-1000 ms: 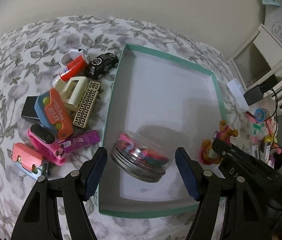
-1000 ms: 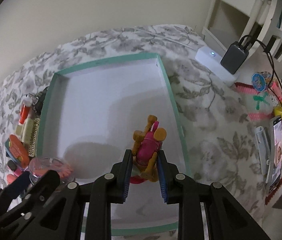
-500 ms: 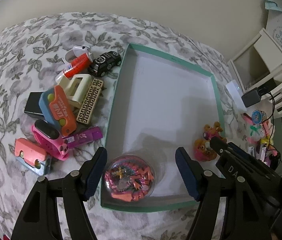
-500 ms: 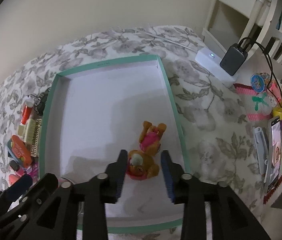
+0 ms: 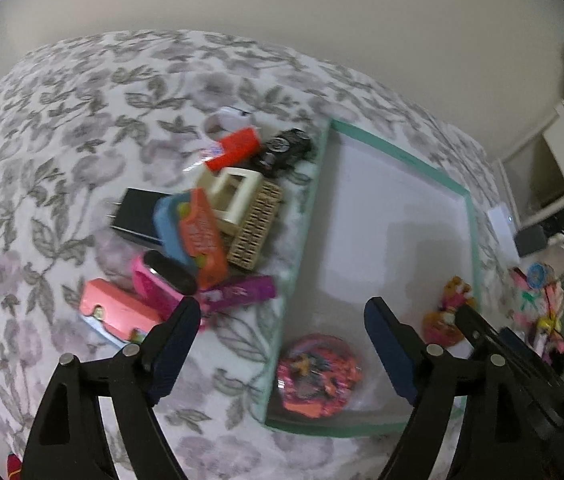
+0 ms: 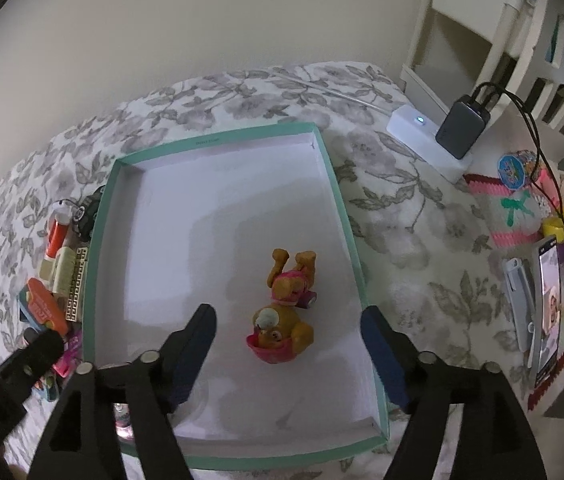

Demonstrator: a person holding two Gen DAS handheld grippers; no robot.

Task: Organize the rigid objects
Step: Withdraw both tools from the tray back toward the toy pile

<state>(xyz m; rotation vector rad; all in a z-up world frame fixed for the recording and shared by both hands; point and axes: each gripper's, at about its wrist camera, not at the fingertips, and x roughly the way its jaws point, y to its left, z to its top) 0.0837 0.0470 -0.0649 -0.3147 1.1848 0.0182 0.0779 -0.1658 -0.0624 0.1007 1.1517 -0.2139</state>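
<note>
Holding both grippers above a teal-rimmed box, we note the following.

Right gripper [image 6: 288, 330]: our jaws have just been opening and stand wide apart; they hold nothing. The orange and pink toy dog [image 6: 284, 312] lies between and just beyond the fingertips, free of both pads.

Toy dog: on its side on the white floor of the box [image 6: 103, 240], nearer the right wall than the left.

Left gripper [image 5: 279, 336]: our jaws have just been opening too, released and empty, one finger over the flowered cloth [image 5: 61, 152], the other over the box interior.

Round clear case [image 5: 318, 378]: full of pink and orange bits, it rests inside the box at the near left corner, between our left fingertips but not touched by them.

Pile beside the box: a black toy car [image 5: 286, 148], a red tube [image 5: 233, 150], a cream frame piece [image 5: 233, 192], an orange and blue case [image 5: 197, 236], a black block [image 5: 137, 216], a purple bar [image 5: 241, 292] and pink pieces we cannot identify, all on the cloth left of the box.
</note>
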